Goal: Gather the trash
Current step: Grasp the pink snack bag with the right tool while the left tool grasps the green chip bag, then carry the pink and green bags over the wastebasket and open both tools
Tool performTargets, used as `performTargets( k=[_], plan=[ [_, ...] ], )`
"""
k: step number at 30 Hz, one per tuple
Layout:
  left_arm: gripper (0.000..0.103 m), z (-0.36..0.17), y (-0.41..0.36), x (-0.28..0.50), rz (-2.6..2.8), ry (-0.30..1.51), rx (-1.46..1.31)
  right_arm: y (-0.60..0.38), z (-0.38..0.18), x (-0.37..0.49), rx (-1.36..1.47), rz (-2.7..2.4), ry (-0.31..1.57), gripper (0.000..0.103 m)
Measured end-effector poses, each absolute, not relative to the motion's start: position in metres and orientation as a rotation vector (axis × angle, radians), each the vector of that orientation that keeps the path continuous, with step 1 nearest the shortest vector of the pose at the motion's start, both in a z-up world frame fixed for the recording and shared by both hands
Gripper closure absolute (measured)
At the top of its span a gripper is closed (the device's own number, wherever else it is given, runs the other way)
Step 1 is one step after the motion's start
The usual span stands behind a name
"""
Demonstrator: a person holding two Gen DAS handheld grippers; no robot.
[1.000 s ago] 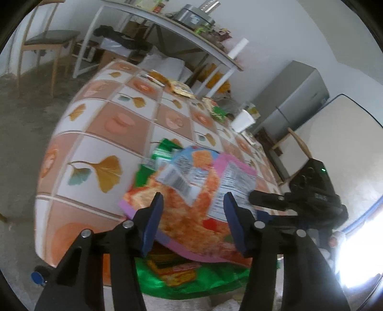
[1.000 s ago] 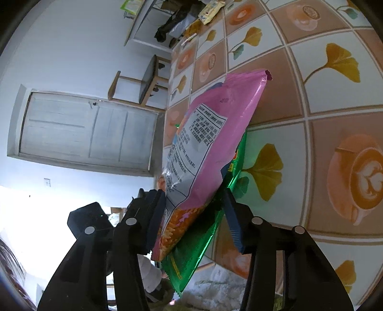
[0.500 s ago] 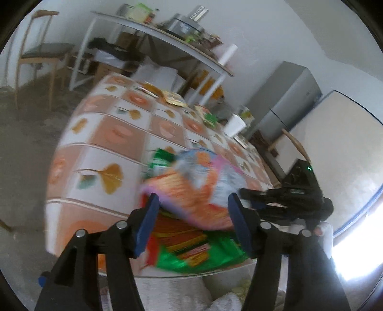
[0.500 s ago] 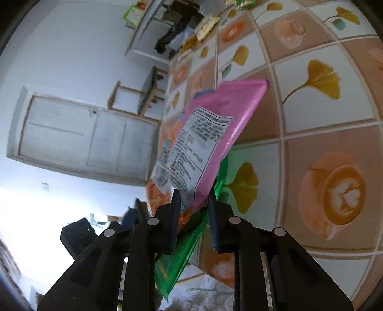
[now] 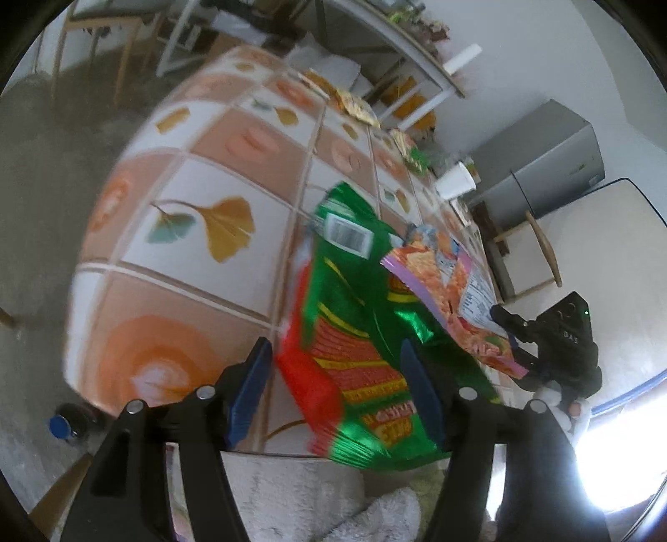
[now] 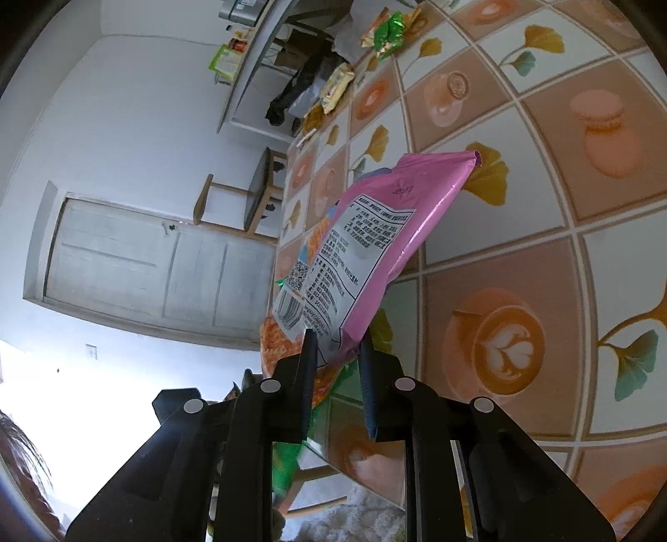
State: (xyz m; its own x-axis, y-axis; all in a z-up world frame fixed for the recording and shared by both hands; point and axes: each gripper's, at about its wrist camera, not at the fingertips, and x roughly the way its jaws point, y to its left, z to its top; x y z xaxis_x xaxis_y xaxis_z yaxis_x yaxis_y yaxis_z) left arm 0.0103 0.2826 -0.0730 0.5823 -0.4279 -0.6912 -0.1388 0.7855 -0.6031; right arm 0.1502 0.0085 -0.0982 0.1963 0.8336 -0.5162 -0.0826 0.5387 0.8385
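Note:
My right gripper (image 6: 335,354) is shut on the lower end of a pink snack bag (image 6: 375,246) and holds it lifted above the table; it also shows in the left wrist view (image 5: 454,300). A green and red snack bag (image 5: 358,333) lies on the tiled table's near edge. My left gripper (image 5: 337,383) is open, its fingers either side of the green bag's near end. The right gripper's body (image 5: 558,337) shows at the right.
The tiled table (image 5: 187,217) carries more wrappers at its far end (image 5: 354,104) and a white cup (image 5: 454,181). Wrappers also show in the right wrist view (image 6: 387,29). A chair (image 6: 254,196), a shelf and a grey fridge (image 5: 542,166) stand around. A white fluffy rug lies below.
The right gripper shut on the pink bag and lifted it off the green bag. The left gripper moved back and left, now straddling the uncovered green bag.

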Motion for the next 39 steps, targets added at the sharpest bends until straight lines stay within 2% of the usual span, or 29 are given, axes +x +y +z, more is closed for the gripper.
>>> performTargets(
  k=[4, 8, 17, 22, 23, 39],
  plan=[
    [0.047, -0.077, 0.276, 0.018, -0.189, 0.969, -0.674, 0.008, -0.097, 0.153, 0.783, 0.740, 1.207, 0.086],
    [0.067, -0.080, 0.272, 0.024, -0.180, 0.995, -0.666, 0.002, -0.098, 0.155, 0.787, 0.742, 1.204, 0.086],
    [0.081, -0.082, 0.264, 0.022, -0.148, 0.994, -0.623, -0.004, -0.098, 0.153, 0.801, 0.746, 1.189, 0.086],
    [0.085, -0.080, 0.263, 0.019, -0.136, 0.973, -0.608, -0.012, -0.093, 0.150, 0.814, 0.752, 1.156, 0.088],
    [0.085, -0.080, 0.263, 0.019, -0.135, 0.969, -0.605, -0.014, -0.092, 0.150, 0.818, 0.755, 1.147, 0.093],
    [0.088, -0.073, 0.259, 0.027, -0.138, 0.917, -0.622, -0.065, -0.068, 0.140, 0.902, 0.698, 0.996, 0.099]
  ],
)
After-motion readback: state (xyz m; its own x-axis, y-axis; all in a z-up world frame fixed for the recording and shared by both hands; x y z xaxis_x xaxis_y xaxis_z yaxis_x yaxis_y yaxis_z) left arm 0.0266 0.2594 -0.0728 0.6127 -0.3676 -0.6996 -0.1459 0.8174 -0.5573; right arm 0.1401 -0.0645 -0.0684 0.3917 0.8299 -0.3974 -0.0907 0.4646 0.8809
